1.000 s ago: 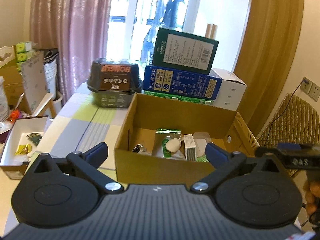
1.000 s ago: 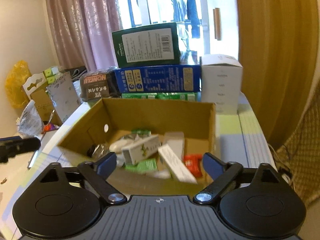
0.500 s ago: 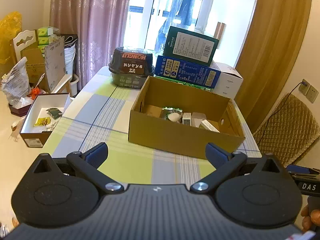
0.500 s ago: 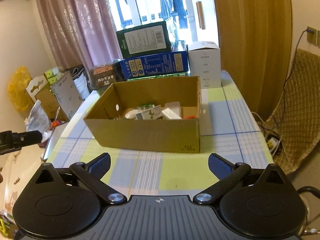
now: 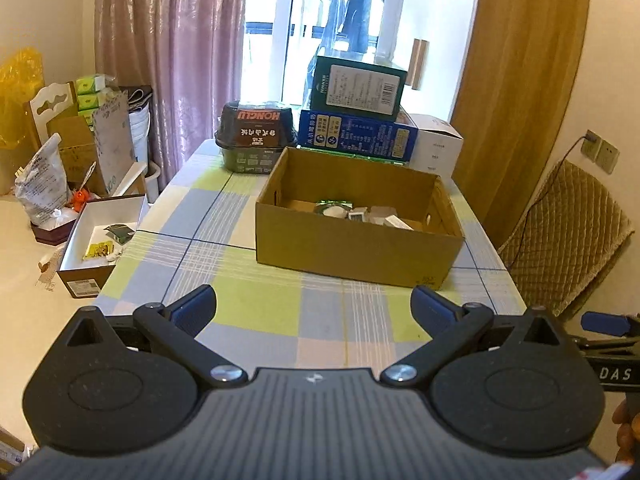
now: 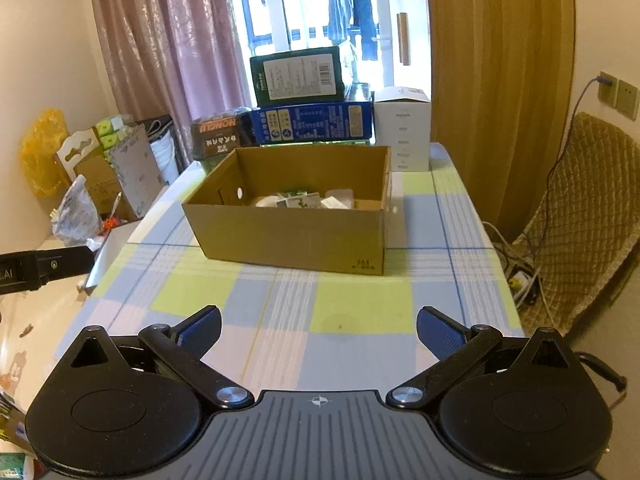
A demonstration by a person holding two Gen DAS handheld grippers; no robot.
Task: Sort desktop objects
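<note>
Right wrist: cardboard box (image 6: 296, 236) well beyond spread, empty tongs (image 6: 319, 330).

Checked tablecloth (image 5: 248, 312) in blue, green and white covered the table. Stack sat along its far edge: dark food tub (image 5: 256, 142) marked HONGLU at the far left corner, blue carton (image 5: 356, 140) beside it, green carton (image 5: 360, 88) on top of the blue one, white box (image 5: 436, 148) toward the far right corner. Pink curtain (image 5: 168, 52) hung left of the bright window (image 5: 320, 20), ochre curtain (image 5: 520, 72) to its right. Quilted chair (image 5: 568, 224) stood off the right edge, wall socket (image 5: 600, 152) with a plugged cable above it. Off the left edge: open white-lined box (image 5: 100, 240) on the floor, yellow bag (image 5: 20, 92), plastic bag (image 5: 44, 188), cardboard clutter.
</note>
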